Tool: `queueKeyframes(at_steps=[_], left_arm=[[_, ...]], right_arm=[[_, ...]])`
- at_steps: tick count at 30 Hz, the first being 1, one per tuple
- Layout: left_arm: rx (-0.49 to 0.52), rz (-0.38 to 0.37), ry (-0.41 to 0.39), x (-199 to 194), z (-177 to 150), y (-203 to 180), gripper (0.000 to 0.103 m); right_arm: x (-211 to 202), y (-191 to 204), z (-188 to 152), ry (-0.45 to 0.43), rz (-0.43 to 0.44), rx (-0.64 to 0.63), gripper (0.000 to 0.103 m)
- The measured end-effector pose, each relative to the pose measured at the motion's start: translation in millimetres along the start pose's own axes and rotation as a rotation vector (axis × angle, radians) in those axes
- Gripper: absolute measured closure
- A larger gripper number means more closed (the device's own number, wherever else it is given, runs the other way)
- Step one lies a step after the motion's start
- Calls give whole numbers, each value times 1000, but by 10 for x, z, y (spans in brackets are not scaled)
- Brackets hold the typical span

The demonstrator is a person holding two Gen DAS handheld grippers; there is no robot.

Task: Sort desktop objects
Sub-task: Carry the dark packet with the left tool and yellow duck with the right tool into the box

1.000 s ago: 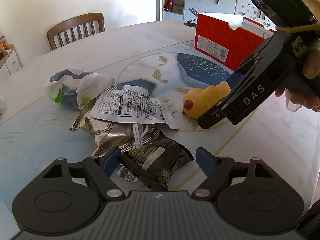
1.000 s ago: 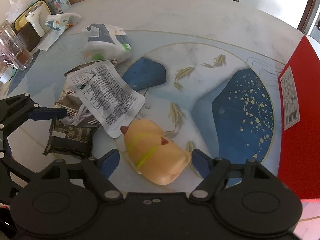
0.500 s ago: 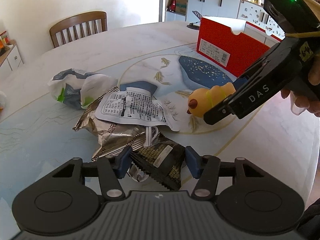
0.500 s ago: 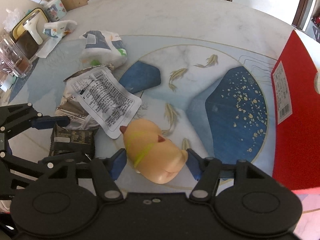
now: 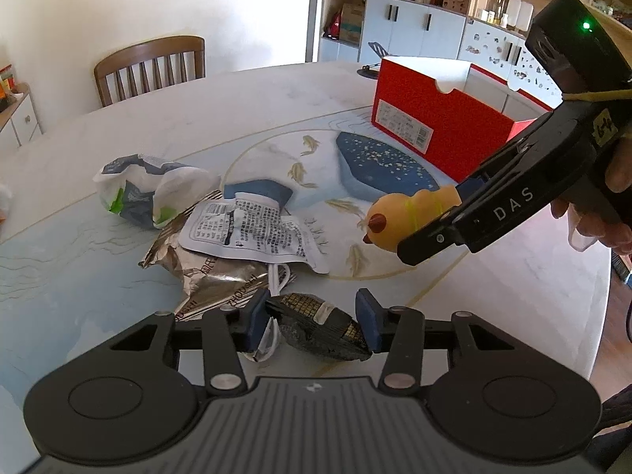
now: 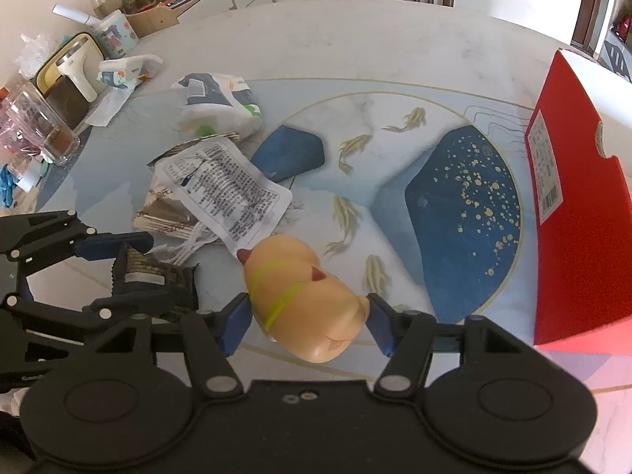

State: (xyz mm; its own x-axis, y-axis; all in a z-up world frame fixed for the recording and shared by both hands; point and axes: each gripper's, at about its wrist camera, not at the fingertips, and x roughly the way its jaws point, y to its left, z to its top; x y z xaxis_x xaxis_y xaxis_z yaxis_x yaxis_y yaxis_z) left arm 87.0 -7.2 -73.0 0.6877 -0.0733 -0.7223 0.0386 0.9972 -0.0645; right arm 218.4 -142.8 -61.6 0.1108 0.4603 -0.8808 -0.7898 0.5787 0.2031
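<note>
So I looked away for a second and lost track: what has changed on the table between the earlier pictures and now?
Both grippers have just been closing. The left gripper now pinches the dark crinkled snack packet, buckling it. The right gripper has clamped the yellow rubber duck toy and raised it slightly. The white printed pouch, the foil bag and the red cardboard box stayed put.

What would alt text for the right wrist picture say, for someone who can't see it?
A handheld right gripper clamps a yellow rubber toy just above a round table painted with fish. At left, the left gripper, its jaws just closing, squeezes a dark snack packet beside crumpled wrappers; a red box stands at right.
</note>
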Motion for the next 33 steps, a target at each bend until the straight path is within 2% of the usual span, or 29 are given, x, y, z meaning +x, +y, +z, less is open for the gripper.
queueKeyframes(at_steps=[15, 33], left_arm=[[7, -43, -24, -150, 107, -193, 62], [111, -118, -102, -196, 790, -729, 62]], right_arm=[[-399, -19, -224, -39, 17, 40, 43], [-1090, -468, -380, -141, -48, 95, 44]])
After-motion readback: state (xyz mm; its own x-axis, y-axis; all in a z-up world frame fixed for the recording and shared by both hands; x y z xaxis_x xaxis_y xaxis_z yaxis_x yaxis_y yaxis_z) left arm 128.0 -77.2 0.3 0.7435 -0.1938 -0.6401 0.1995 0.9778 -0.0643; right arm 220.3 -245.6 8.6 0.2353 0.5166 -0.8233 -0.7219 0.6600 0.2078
